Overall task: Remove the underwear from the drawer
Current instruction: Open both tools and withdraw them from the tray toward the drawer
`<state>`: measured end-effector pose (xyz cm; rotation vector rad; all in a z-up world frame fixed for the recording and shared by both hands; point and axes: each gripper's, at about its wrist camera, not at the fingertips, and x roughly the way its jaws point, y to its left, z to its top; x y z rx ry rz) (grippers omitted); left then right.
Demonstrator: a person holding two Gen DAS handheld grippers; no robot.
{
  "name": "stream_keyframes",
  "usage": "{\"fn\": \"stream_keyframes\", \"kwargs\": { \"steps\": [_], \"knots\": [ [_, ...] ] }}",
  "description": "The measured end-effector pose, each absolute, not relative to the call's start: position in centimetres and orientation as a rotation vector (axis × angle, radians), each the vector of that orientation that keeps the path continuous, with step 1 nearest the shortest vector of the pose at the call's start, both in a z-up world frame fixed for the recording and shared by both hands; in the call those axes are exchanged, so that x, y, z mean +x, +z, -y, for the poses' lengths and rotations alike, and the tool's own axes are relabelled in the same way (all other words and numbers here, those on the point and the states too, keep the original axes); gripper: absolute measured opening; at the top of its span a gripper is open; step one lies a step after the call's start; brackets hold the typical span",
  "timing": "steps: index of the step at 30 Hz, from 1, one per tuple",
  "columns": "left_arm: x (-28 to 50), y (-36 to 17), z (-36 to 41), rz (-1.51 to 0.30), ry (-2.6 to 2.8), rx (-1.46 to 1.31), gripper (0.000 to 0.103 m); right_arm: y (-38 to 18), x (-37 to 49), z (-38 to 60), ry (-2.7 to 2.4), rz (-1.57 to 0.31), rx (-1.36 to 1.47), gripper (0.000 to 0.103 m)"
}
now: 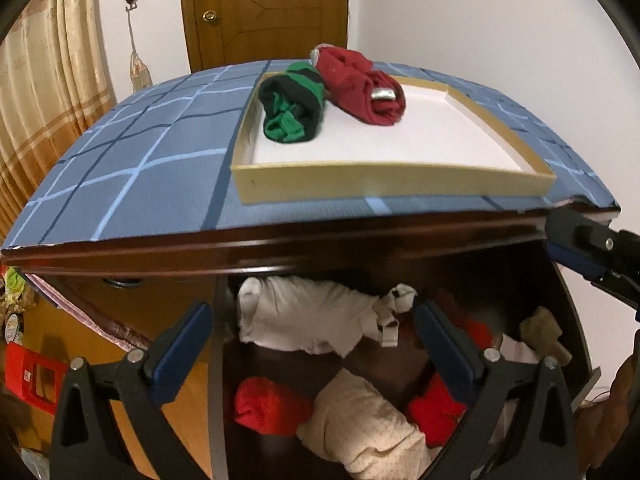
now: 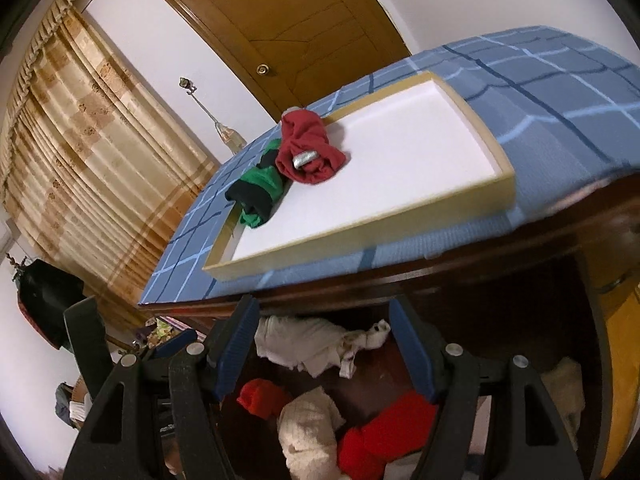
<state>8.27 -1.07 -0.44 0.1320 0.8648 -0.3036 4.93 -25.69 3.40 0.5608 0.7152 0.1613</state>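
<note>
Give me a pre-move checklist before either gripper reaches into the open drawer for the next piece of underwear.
1. Drawer open, contents reachable: ok.
2. Left gripper open and empty, over the white garment: ok.
3. Right gripper open and empty: ok.
4. Tray on the blue checked cover has bare white floor for another piece: ok.
5. Green-and-black piece and dark red piece already lie in the tray: ok.
6. Whether the white garment is snagged on neighbouring clothes: cannot tell.
</note>
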Motion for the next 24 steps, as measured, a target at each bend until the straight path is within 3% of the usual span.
{"fn": "stream_keyframes", "kwargs": {
  "steps": [24],
  "knots": [
    [0.2, -0.9, 0.3, -0.793, -0.286, 0.185, 0.103, 1.2, -3.9, 24.4, 0.141, -0.694, 0.569, 0.070]
  ]
}}
